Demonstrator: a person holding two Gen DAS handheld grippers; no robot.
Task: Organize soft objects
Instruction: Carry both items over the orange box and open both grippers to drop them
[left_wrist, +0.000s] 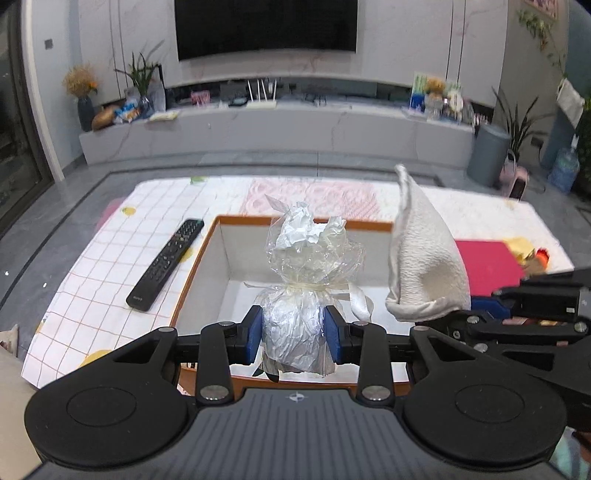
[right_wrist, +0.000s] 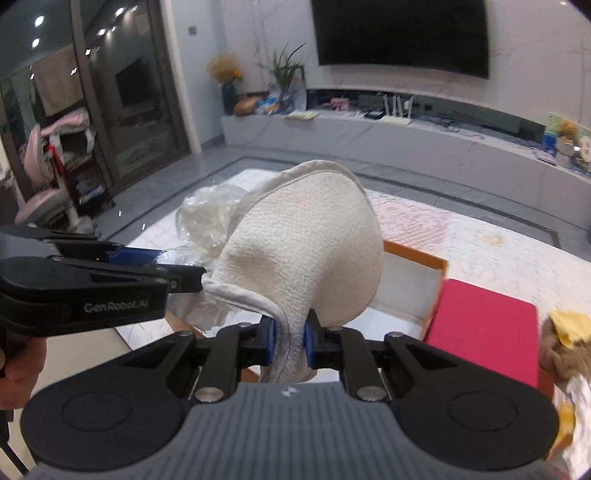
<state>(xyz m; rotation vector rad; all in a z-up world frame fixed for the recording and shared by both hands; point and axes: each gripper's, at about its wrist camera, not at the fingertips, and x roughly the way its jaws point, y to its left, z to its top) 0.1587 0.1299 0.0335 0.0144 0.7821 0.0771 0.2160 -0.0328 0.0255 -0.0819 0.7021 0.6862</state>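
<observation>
The left gripper (left_wrist: 293, 334) clamps a cellophane-wrapped silver foil bundle (left_wrist: 295, 332) above the orange-rimmed white box (left_wrist: 229, 236). The right gripper (right_wrist: 290, 341) pinches a white textured cloth pad (right_wrist: 306, 254).

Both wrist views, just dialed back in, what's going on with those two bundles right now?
The left hand-held gripper is shut on a cellophane-wrapped bundle, holding it upright over the open orange-rimmed box. The right hand-held gripper is shut on a white textured cloth, lifted beside the bundle, above the box. Nothing shows inside the box where its floor is visible. A remote control lies on the checked table cover left of the box; a red lid sits to its right.
</observation>
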